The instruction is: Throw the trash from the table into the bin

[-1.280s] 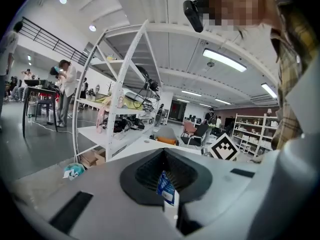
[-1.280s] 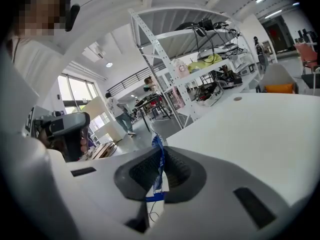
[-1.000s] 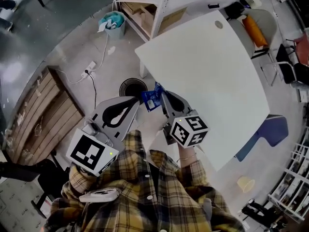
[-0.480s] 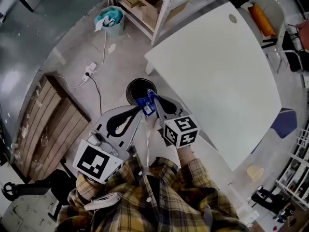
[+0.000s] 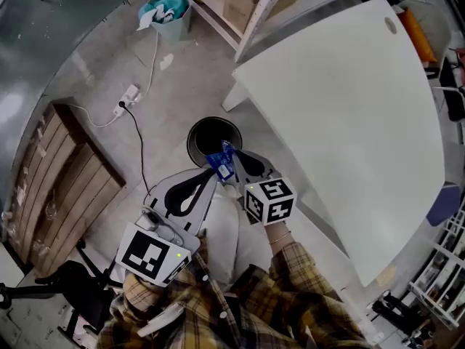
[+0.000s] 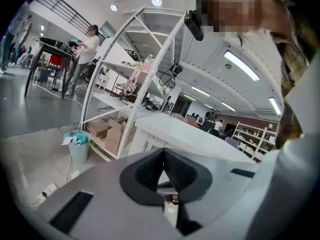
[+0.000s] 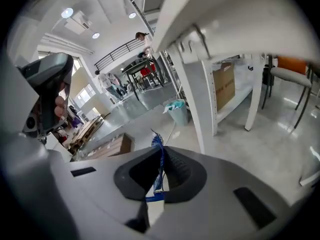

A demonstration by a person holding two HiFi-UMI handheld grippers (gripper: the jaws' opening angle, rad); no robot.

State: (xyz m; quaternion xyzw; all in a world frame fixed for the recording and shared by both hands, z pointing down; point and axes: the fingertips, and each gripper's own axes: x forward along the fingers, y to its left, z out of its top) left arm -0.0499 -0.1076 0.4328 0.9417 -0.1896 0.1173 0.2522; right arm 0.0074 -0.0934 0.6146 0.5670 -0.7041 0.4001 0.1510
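Observation:
A crumpled blue wrapper (image 5: pixel 221 161) is pinched in my right gripper (image 5: pixel 229 163), which is shut on it. It hangs just over the near rim of the round black bin (image 5: pixel 213 137) on the floor beside the white table (image 5: pixel 349 115). In the right gripper view the blue wrapper (image 7: pixel 159 156) sticks up between the closed jaws of the right gripper (image 7: pixel 161 153). My left gripper (image 5: pixel 211 179) sits close to the left of the right one, shut with nothing in it. In the left gripper view the left gripper (image 6: pixel 163 153) has its jaws meeting in a line.
A table leg (image 5: pixel 234 97) stands just behind the black bin. A small teal bin (image 5: pixel 166 9) full of paper sits by a shelf rack farther back. A power strip (image 5: pixel 126 96) with its cable lies on the floor, and a wooden pallet (image 5: pixel 62 184) lies at the left.
Both grippers have sunk toward the floor and moved forward. The blue wrapper has gone from beside the table edge to over the black bin's near rim.

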